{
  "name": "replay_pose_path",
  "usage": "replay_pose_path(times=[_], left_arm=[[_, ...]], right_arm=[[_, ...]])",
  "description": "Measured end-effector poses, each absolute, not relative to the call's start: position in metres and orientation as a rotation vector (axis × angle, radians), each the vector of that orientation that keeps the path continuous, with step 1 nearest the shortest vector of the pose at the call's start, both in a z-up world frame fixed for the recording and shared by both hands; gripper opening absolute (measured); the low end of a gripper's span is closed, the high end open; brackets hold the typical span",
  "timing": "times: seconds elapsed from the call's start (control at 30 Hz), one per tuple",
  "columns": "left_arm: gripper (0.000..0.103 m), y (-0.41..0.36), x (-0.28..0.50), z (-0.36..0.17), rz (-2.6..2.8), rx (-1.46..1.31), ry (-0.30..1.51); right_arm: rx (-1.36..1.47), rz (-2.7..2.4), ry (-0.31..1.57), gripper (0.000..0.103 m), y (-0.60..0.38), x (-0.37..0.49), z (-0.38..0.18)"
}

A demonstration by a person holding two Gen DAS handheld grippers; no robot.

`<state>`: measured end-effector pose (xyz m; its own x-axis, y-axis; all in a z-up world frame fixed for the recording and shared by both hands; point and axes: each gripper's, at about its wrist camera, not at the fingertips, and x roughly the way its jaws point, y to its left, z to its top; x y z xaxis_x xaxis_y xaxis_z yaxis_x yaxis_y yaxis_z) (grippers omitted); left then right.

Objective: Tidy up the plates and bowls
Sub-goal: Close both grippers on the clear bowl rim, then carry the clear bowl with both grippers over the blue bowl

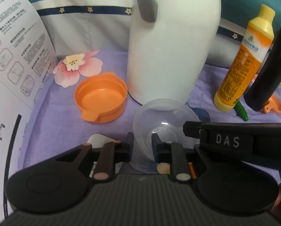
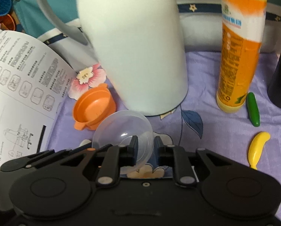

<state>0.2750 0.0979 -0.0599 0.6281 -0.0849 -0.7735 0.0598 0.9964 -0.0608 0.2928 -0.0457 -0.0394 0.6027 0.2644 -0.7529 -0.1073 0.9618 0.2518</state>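
Black fingers of the left gripper (image 1: 142,143) sit nearest in the left wrist view, narrowly parted around the near wall of the clear bowl (image 1: 165,116), one finger outside and one inside; whether they actually pinch it I cannot tell. That bowl stands on the purple cloth (image 1: 52,131) just in front of the white jug (image 1: 170,43), with the orange bowl (image 1: 101,101) to its left, apart from it. Nothing looks stacked yet, so the sorting seems barely begun.

From the right wrist view, the right gripper (image 2: 145,146) straddles the clear bowl's (image 2: 121,130) opposite rim the same way, jaws slightly open, grip uncertain. The orange bowl (image 2: 93,111) lies just beyond, nearly touching the clear one. Nesting the two bowls remains, by my judgement.
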Motion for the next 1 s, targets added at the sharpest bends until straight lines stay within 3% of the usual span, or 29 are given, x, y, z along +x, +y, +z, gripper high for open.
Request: replay_pose_path(times=[0.43, 1.0], left_arm=[[0.02, 0.087, 0.223, -0.019, -0.088, -0.037, 0.864], [0.02, 0.05, 0.122, -0.007, -0.177, -0.1, 0.93]], right_arm=[[0.2, 0.242, 0.859, 0.018, -0.06, 0.239, 0.0], [0.204, 0.217, 0.854, 0.018, -0.107, 0.122, 0.024]])
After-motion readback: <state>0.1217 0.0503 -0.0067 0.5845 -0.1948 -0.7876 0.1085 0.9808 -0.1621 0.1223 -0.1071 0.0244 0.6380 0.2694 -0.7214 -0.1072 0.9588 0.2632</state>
